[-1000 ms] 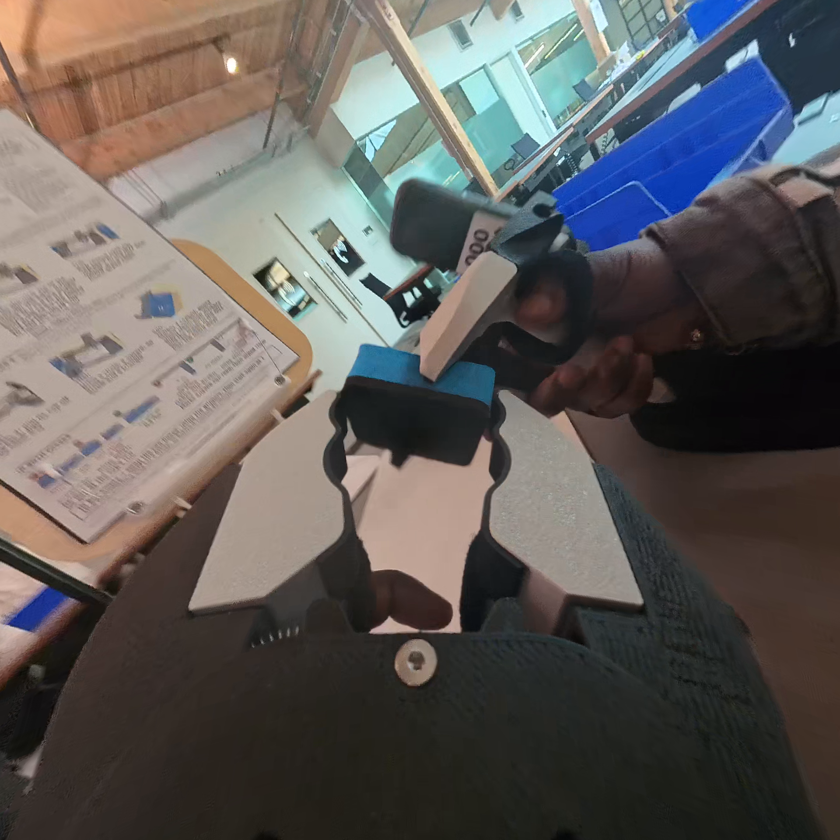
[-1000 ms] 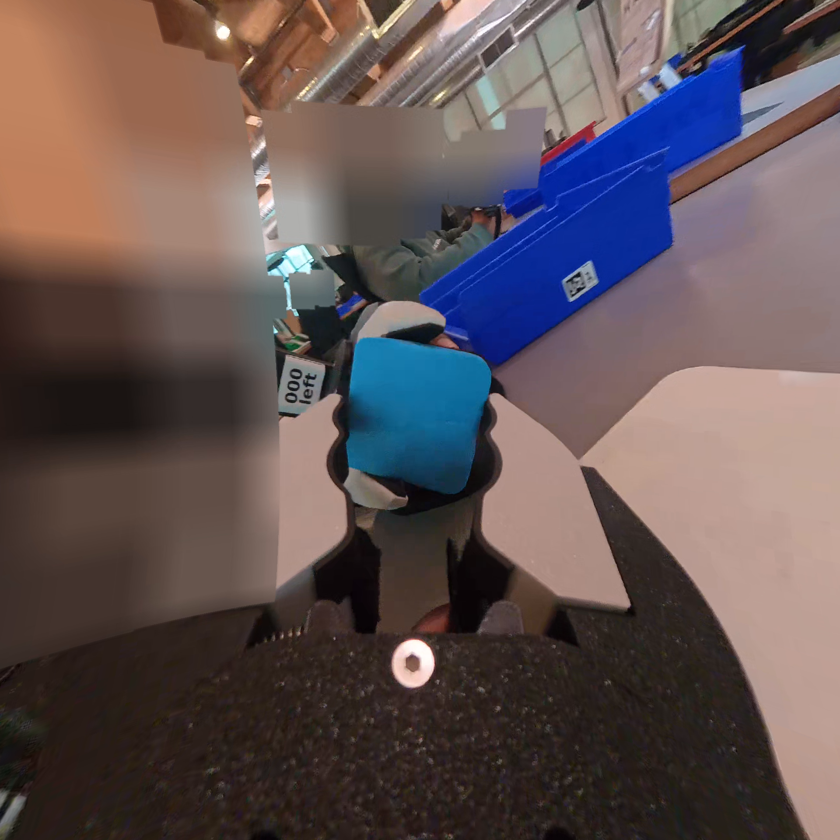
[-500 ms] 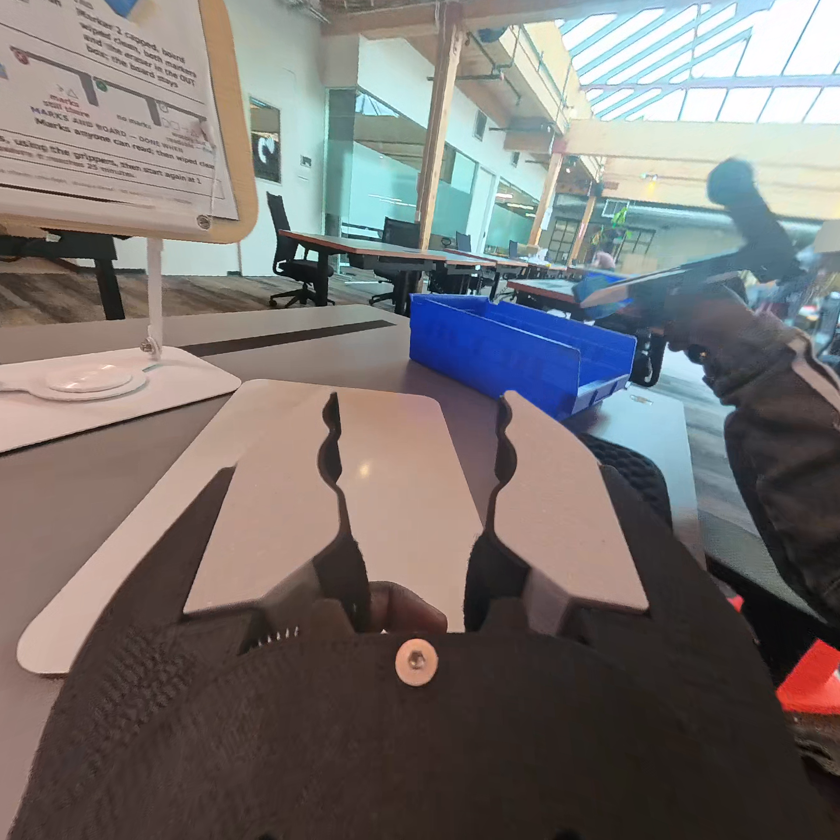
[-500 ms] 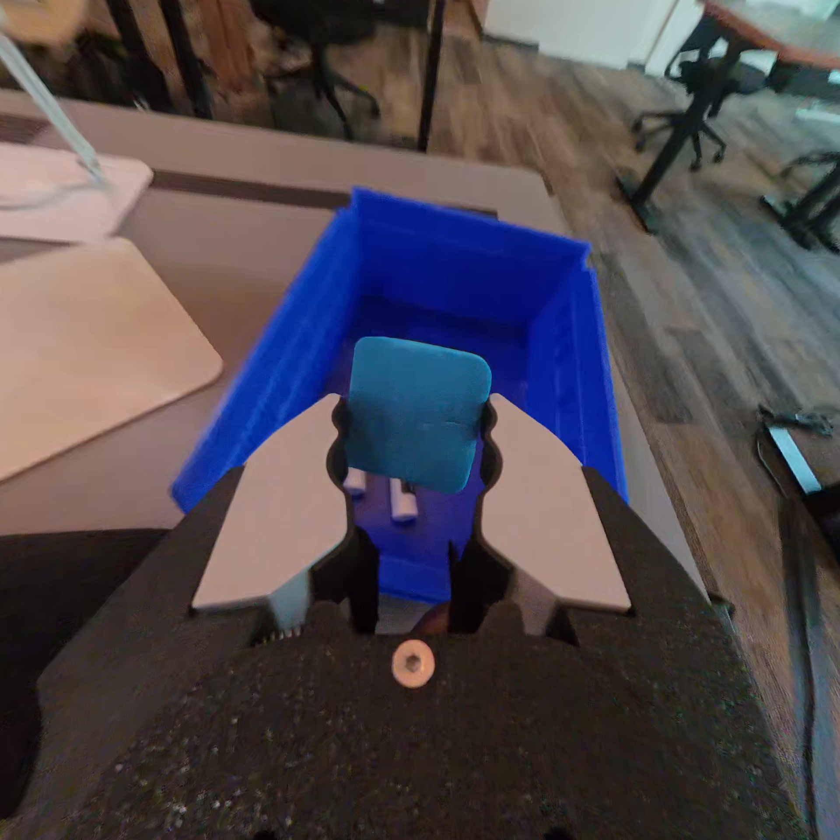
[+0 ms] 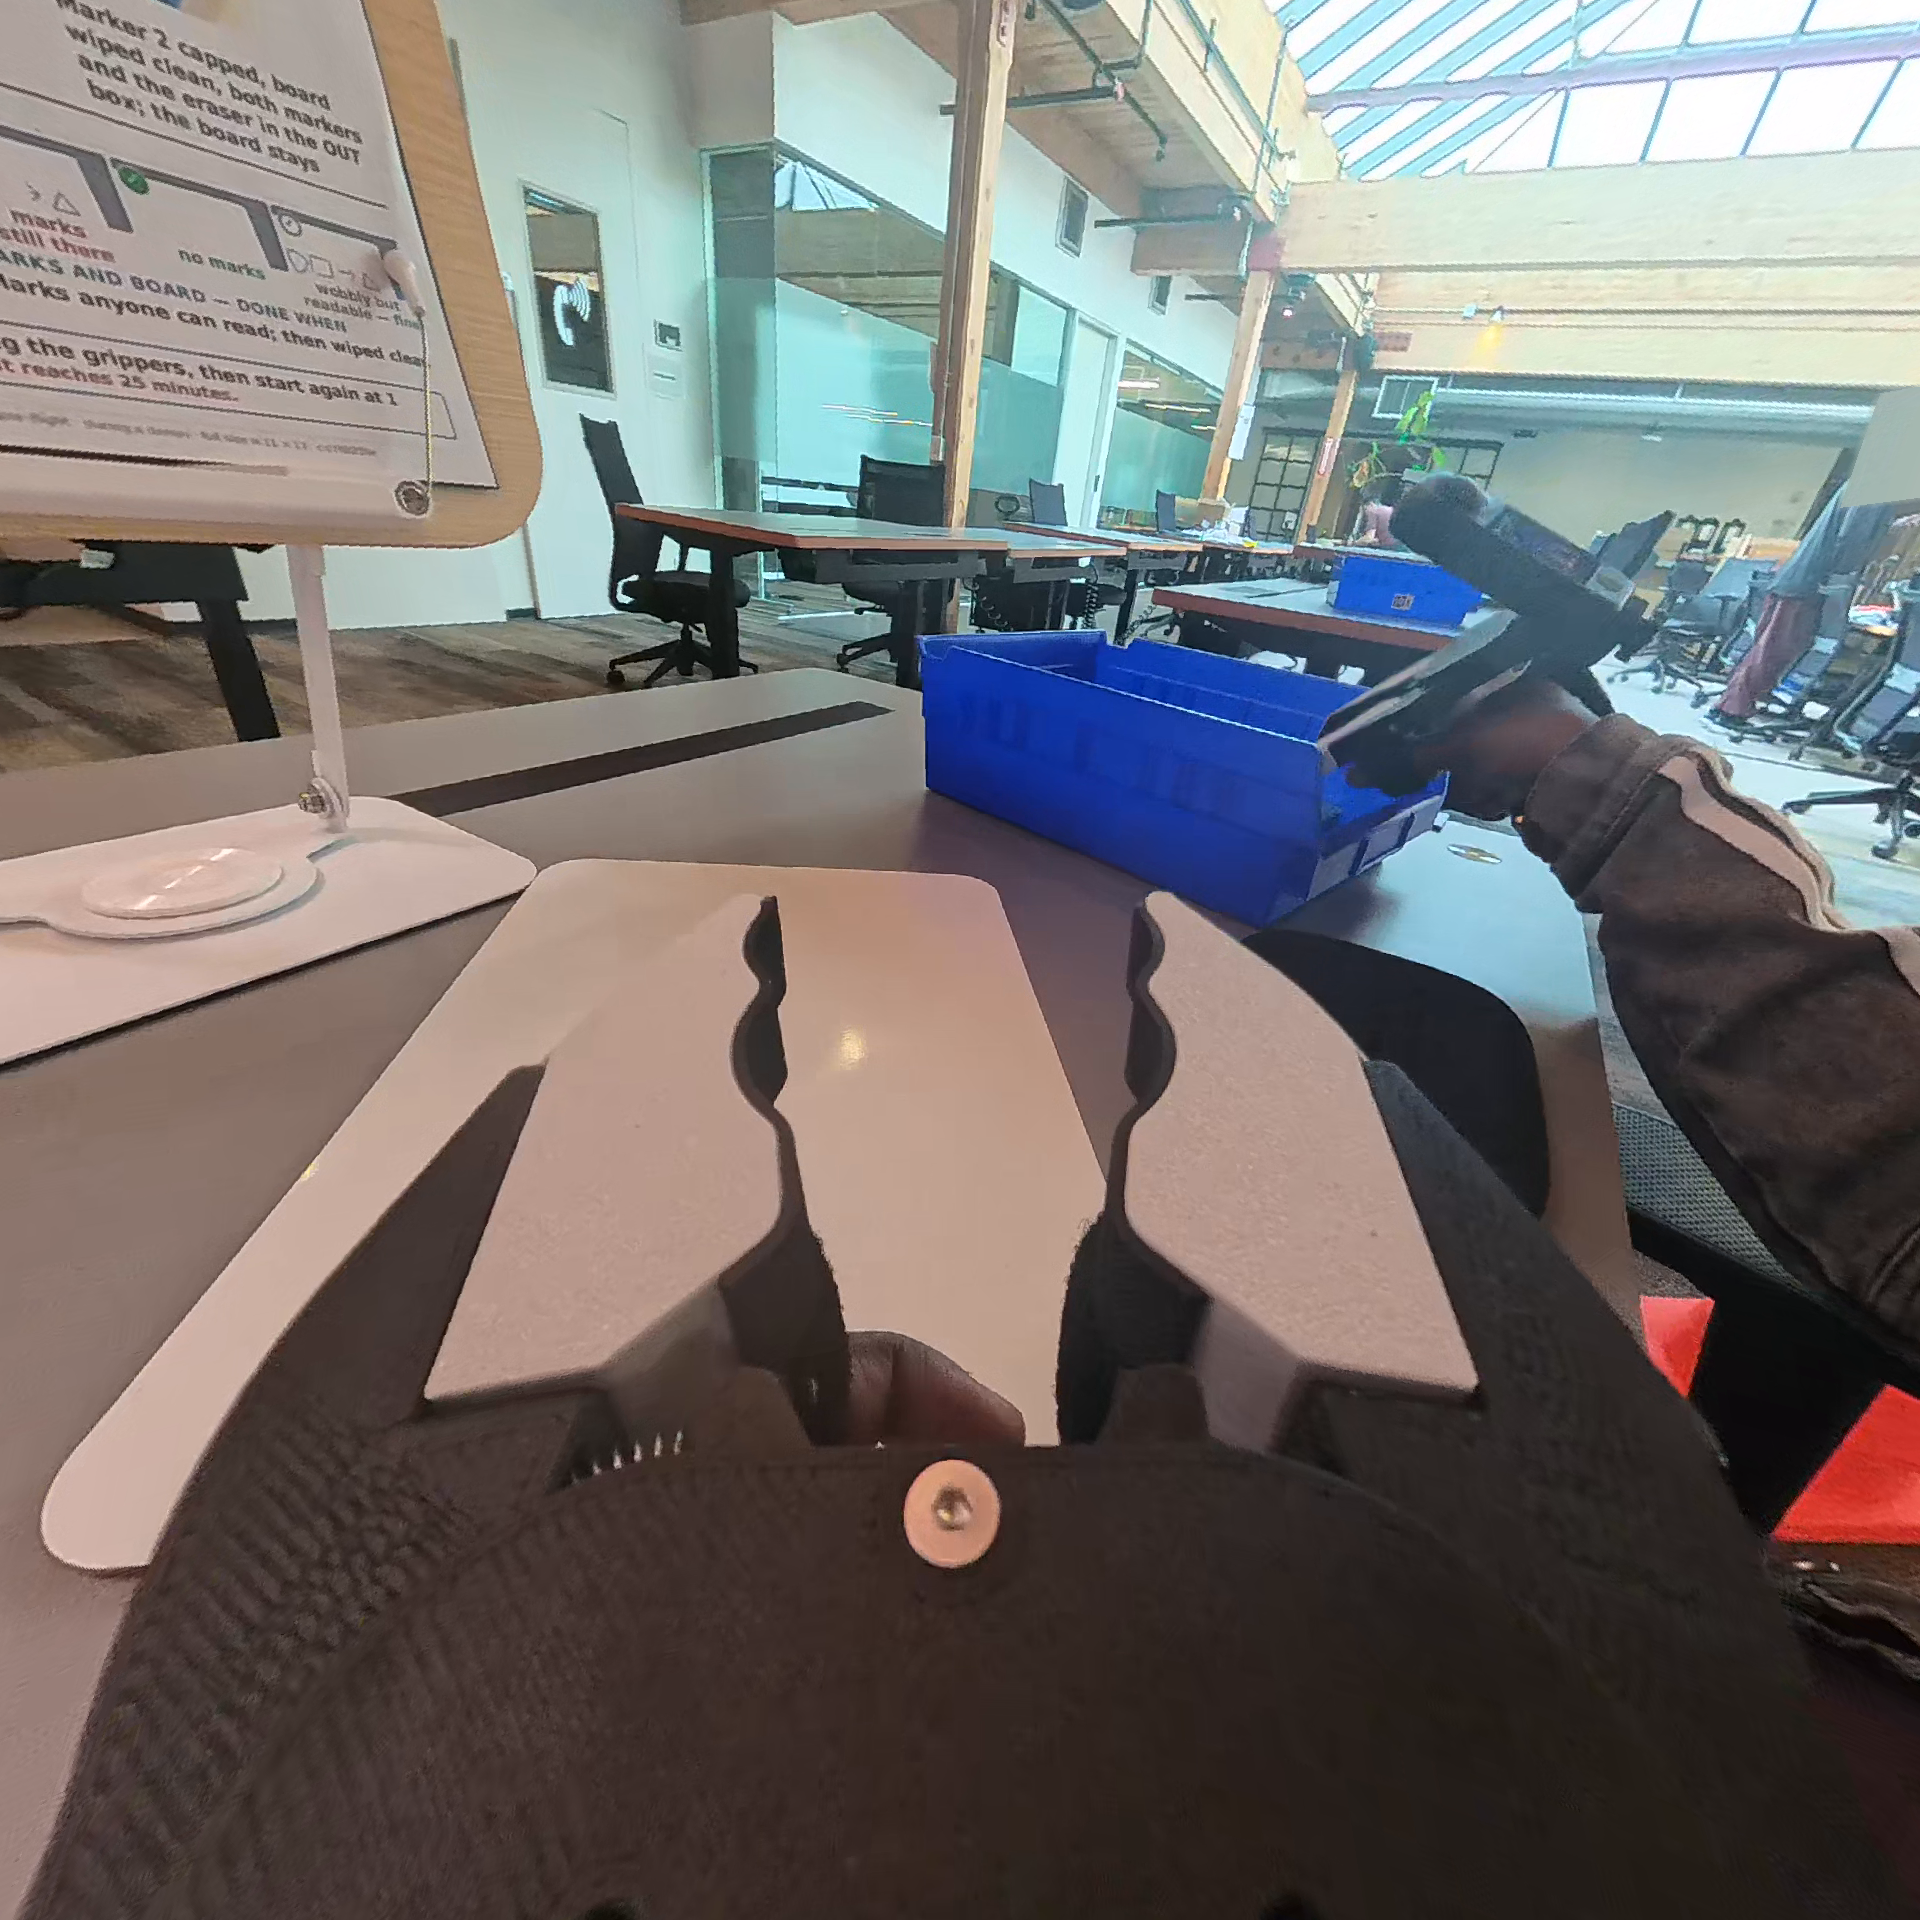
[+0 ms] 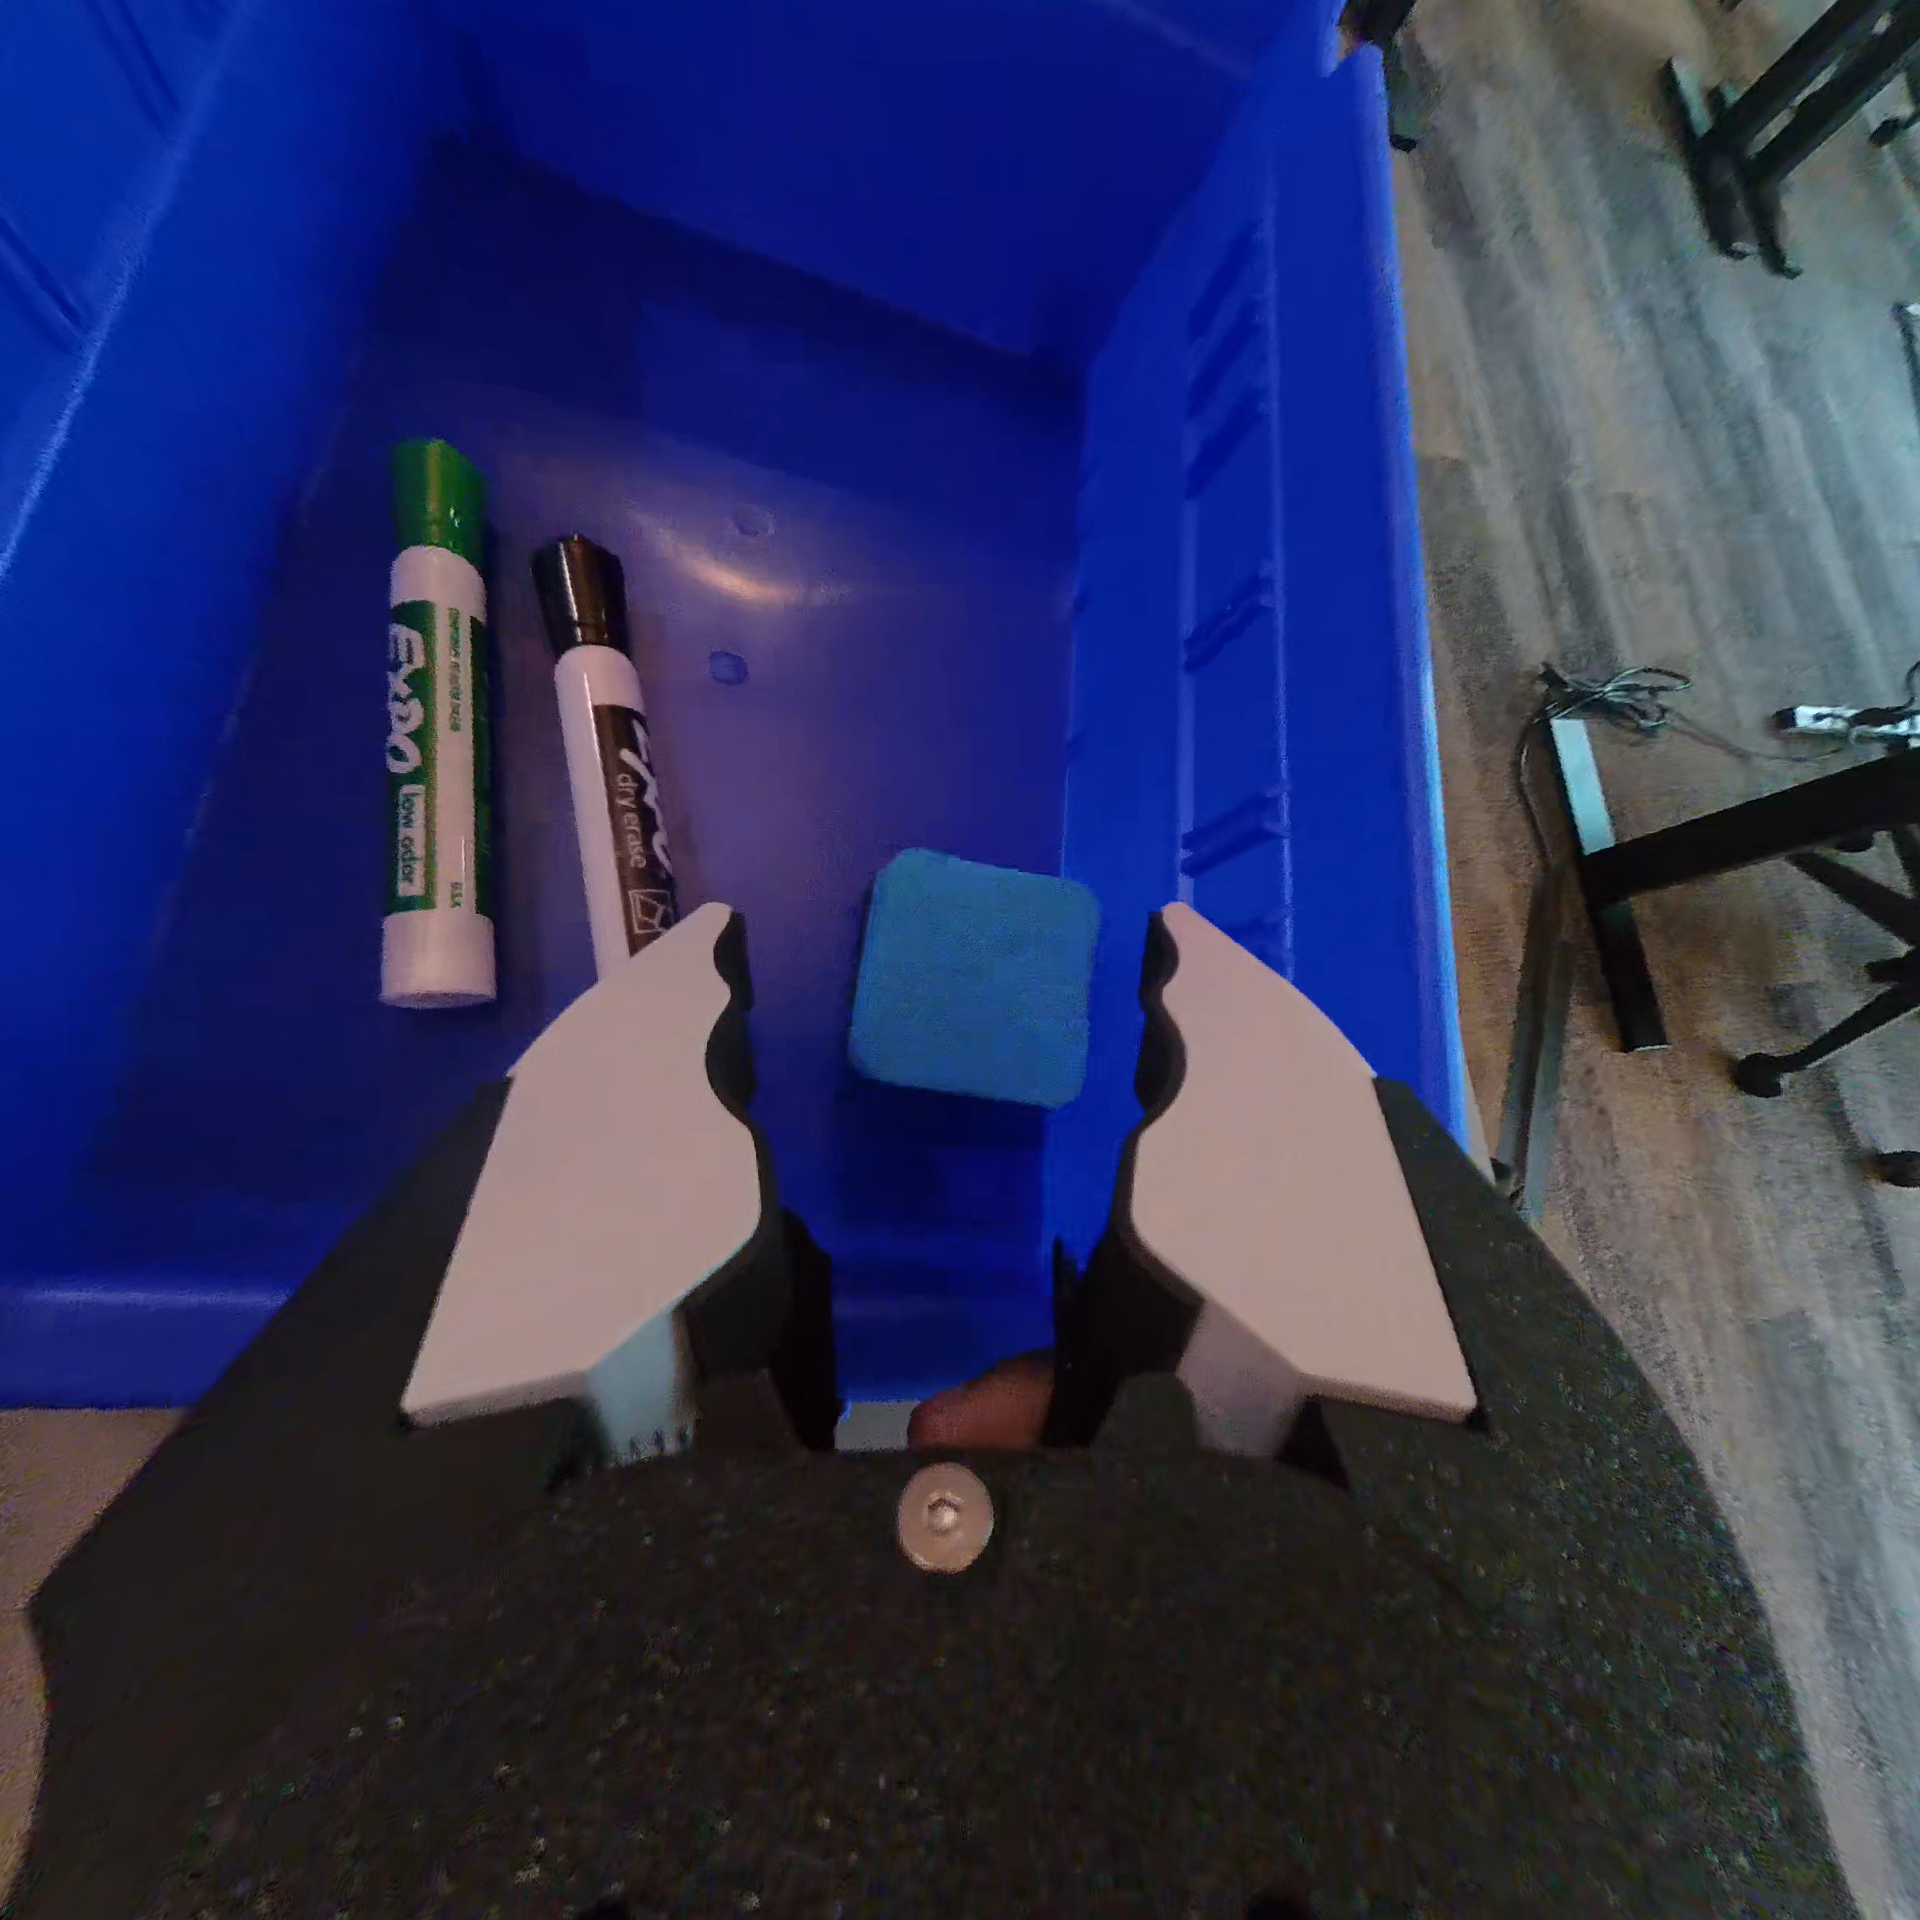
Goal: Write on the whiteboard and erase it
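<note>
Whiteboard [image 5: 914, 997] lies flat on the grey surface [image 5: 156, 1143] under the left gripper [image 5: 951, 935], and the part that shows is clean, with no marks to be seen. That gripper's jaws are spread apart with nothing between them. Off to the right, the right gripper [image 6: 940, 935] hangs over the blue bin [image 6: 1174, 623], its jaws likewise parted and empty; the blue eraser [image 6: 971, 977] lies loose on the bin floor below them, near the right wall. A green marker [image 6: 436, 727] and a black marker [image 6: 613, 769], both capped, lie side by side farther left in the same bin. Judging by this, writing and wiping look finished and the tools are put away, so little or nothing seems left beyond drawing the grippers back.
</note>
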Available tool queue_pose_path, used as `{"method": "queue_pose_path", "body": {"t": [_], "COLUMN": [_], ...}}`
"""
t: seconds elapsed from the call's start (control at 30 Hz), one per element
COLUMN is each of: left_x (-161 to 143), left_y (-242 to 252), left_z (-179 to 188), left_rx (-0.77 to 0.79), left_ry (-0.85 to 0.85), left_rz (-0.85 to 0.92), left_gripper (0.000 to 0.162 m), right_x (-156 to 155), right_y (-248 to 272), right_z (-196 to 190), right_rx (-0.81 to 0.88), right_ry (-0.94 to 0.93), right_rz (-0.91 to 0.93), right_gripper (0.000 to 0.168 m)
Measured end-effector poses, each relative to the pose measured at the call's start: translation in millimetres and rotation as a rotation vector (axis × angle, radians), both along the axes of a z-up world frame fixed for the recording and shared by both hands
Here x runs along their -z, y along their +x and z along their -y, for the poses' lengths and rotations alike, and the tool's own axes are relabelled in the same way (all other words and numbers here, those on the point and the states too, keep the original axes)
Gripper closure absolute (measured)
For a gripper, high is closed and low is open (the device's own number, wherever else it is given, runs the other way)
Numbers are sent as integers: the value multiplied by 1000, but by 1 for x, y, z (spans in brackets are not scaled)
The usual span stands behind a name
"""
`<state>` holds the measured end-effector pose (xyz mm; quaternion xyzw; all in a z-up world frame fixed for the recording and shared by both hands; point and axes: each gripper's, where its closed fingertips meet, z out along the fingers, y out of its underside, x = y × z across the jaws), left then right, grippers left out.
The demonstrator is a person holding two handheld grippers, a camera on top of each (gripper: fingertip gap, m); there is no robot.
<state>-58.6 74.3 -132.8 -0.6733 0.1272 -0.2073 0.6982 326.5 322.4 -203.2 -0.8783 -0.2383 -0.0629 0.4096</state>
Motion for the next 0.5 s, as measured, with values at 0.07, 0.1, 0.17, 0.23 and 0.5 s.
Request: {"method": "queue_pose_path", "body": {"t": [0.07,0.1,0.17,0.23,0.5], "left_x": [0,0,-1,0,-29], "left_y": [1,0,0,-1,-8], "left_z": [0,1,0,0,28], "left_rx": [1,-1,-4,-4,-155], "left_ry": [3,5,5,2,119], "left_rz": [-7,-6,-1,1,-79], "left_gripper": [99,99,99,99,93], "right_x": [-6,-9,-12,-16,-65], "right_y": [-3,-5,-6,-6,-35], "right_z": [0,0,1,1,18], "right_rx": [-4,-6,-10,-11,-85], "right_ry": [30,39,55,69,159], "right_rz": [17,22,32,37,-347], "right_gripper": [92,90,85,82,81]}}
